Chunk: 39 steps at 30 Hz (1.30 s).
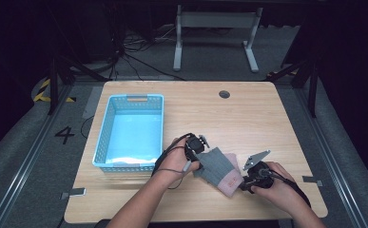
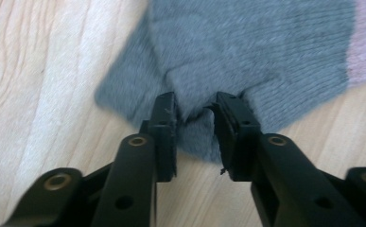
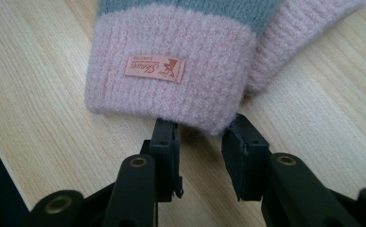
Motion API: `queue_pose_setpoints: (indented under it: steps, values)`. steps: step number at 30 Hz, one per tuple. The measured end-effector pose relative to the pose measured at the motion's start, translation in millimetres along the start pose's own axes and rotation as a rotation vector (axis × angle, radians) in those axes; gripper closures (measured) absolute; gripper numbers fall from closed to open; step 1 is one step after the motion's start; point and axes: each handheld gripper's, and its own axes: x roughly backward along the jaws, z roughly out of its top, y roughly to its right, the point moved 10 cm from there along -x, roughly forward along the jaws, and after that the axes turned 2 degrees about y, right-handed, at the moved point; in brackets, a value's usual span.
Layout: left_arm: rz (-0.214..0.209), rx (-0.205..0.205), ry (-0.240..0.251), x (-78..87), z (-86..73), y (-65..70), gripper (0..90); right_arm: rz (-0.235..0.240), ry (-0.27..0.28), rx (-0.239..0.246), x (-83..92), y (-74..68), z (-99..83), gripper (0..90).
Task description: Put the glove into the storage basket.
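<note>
Work surface: light wooden table [image 1: 248, 118], with a round grommet hole [image 1: 224, 94] near its far edge.
Item: grey knitted glove [image 1: 218, 167] with a pink ribbed cuff [image 3: 171, 90]; it lies flat on the table near the front edge, between the two grippers.
Cuff detail: a small pink label [image 3: 155, 68] is sewn onto the cuff; a second pink cuff edge lies just beside it in the right gripper view.
Left gripper [image 2: 195, 113]: jaws pinched on a fold of the glove's grey end; the fabric bunches between the pads.
Right gripper [image 3: 200, 130]: jaws spread, tips at the lower edge of the pink cuff; whether the pads press on the cuff cannot be told.
Hands: left hand [image 1: 174, 159] and right hand [image 1: 279, 183] each hold a gripper.
Container: light blue perforated basket [image 1: 106, 133], on the table's left part, well apart from the glove.
</note>
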Motion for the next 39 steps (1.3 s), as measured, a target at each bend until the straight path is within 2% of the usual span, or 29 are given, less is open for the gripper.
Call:
queue_pose_setpoints:
  steps: [9,15,22,24,25,26,28,39]
  values:
    - [0.013,-0.035,-0.010,5.1,1.9,5.9,81.2,-0.004,-0.002,-0.005,-0.2,0.0,0.3,67.5]
    - [0.036,-0.021,-0.035,1.8,-1.3,2.1,87.7,-0.004,0.007,-0.009,1.4,0.2,0.6,67.1]
    - [0.042,-0.023,-0.045,1.7,-2.2,1.8,88.6,-0.014,0.037,-0.013,7.9,1.8,3.5,68.3]
    - [0.045,-0.024,-0.042,2.2,-1.7,2.2,88.7,-0.020,0.038,-0.016,7.5,2.4,4.3,71.2]
    - [0.045,-0.021,-0.037,3.0,-1.3,2.7,88.8,-0.025,0.035,-0.011,7.4,2.0,4.8,78.9]
    - [0.043,-0.017,-0.036,4.1,-1.2,2.9,88.9,-0.026,0.033,-0.013,8.0,1.5,4.9,81.7]
    - [0.042,-0.016,-0.035,5.2,-1.2,3.3,89.0,-0.033,0.043,-0.022,10.7,1.7,6.3,84.3]
    - [0.038,-0.025,0.017,33.3,0.4,18.5,89.2,-0.035,0.092,-0.076,33.3,1.4,15.0,85.6]
